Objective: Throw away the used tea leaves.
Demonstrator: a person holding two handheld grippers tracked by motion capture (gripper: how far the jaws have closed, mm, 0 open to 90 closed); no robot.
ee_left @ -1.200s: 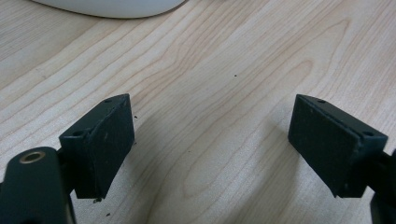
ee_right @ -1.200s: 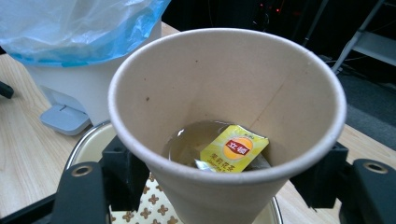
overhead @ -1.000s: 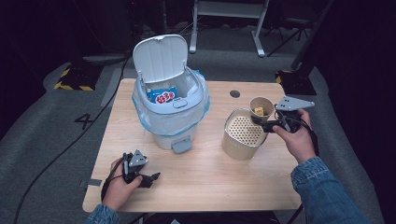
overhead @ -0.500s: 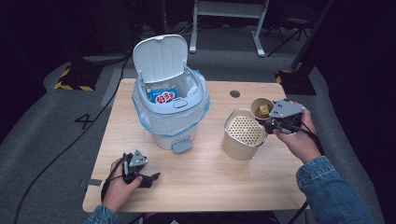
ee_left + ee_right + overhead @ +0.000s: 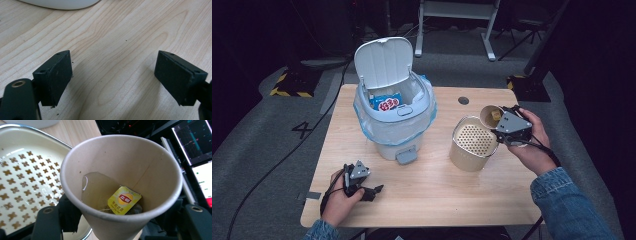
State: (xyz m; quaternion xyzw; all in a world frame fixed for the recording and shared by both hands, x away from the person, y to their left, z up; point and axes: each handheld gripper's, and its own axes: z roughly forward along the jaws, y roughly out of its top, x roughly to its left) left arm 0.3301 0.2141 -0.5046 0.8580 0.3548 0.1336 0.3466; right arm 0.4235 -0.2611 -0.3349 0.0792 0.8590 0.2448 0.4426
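- Paper cup (image 5: 120, 182), pale brown, was clamped in the right gripper (image 5: 507, 127) at the table's right side, tilted toward a perforated strainer (image 5: 473, 142).
- Its jaws had just been closing, with the cup between them; in the right gripper view, one on each side pressed the cup's wall.
- Inside the cup lay a wet tea bag with a yellow tag (image 5: 123, 200) and a little pale liquid.
- That strainer, a cream metal container with a hole-patterned insert, stood just left of the cup.
- A white bin (image 5: 394, 117) stood at the table's (image 5: 437, 200) far left, lid raised, lined with a clear bag; a blue packet (image 5: 386, 102) lay inside.
- At the near left, the left gripper (image 5: 374, 191) rested low over the wood in the person's hand, well apart from the bin.
- In the left gripper view, its jaws stood wide apart with bare wood between them.
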